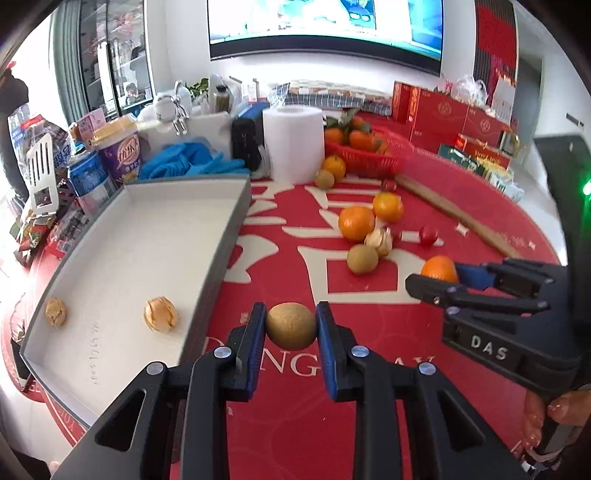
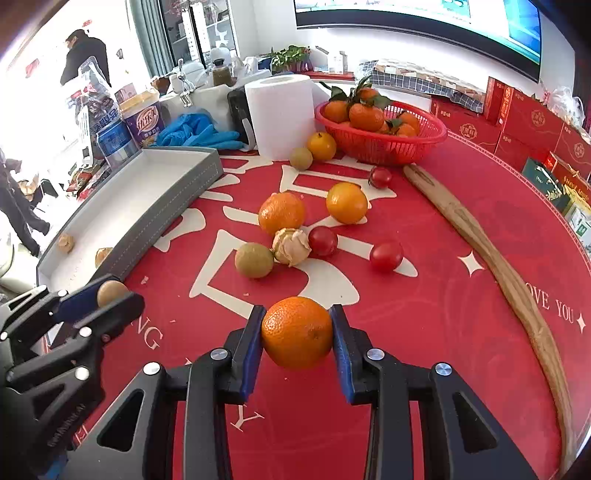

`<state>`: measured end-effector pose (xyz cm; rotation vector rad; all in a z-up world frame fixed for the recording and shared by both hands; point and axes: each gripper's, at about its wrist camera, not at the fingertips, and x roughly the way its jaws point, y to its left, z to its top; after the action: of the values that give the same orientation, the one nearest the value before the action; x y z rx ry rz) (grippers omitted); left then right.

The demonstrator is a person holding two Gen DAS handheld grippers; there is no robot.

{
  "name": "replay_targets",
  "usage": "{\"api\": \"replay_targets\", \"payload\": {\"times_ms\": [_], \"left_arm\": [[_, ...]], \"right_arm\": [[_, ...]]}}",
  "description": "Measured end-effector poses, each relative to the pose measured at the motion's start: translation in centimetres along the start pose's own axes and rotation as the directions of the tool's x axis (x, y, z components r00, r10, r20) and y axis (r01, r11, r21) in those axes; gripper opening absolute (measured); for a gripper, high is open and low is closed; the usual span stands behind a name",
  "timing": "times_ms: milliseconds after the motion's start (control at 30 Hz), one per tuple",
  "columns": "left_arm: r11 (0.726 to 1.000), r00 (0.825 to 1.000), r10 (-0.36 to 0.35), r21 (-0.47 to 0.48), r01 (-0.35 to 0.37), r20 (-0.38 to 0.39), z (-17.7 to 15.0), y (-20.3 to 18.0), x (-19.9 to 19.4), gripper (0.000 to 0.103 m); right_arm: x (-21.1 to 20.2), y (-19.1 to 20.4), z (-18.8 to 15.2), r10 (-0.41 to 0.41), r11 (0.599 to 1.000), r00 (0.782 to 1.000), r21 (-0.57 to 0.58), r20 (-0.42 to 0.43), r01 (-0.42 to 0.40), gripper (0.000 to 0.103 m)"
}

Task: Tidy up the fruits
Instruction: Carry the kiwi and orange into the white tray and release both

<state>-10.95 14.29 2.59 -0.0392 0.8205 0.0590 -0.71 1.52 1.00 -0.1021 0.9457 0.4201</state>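
Left tongs (image 1: 291, 325): gripping the small round brown fruit (image 1: 291, 325)
Right tongs (image 2: 297, 332): clamping the round orange mandarin (image 2: 297, 332)
Risk: smooth fruit slipping, rolling off the red table (image 2: 424, 314)

Wall screen (image 1: 325, 27) cropped by the top edge; wooden spatula's (image 2: 517, 288) lower end beyond the frame.

Tray (image 2: 155, 206) sits left on the table (image 2: 443, 295), two husked fruits (image 1: 160, 314) inside. Loose fruit cluster (image 2: 291, 229) lies mid-table, right of tray. Basket (image 2: 384, 147) behind it, paper roll (image 2: 280, 114) to basket's left.
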Motion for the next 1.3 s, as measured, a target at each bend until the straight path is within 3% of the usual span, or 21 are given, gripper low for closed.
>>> {"api": "replay_targets", "payload": {"times_ms": [333, 733, 1300], "left_arm": [[0.997, 0.998, 0.013, -0.073, -0.009, 0.056, 1.1, 3.9, -1.2, 0.030], [0.980, 0.992, 0.099, -0.180, -0.083, 0.078, 0.7, 10.0, -1.7, 0.030], [0.948, 0.980, 0.201, -0.254, -0.192, 0.010, -0.7, 15.2, 0.3, 0.029]], "right_arm": [[-0.3, 2.1, 1.2, -0.009, 1.000, 1.000, -0.025, 0.000, 0.009, 0.036], [-0.4, 7.4, 3.4, 0.037, 0.993, 0.999, -0.110, 0.006, -0.036, 0.036], [1.3, 15.3, 5.4, 0.135, 0.961, 0.991, -0.239, -0.018, -0.135, 0.036]]}}
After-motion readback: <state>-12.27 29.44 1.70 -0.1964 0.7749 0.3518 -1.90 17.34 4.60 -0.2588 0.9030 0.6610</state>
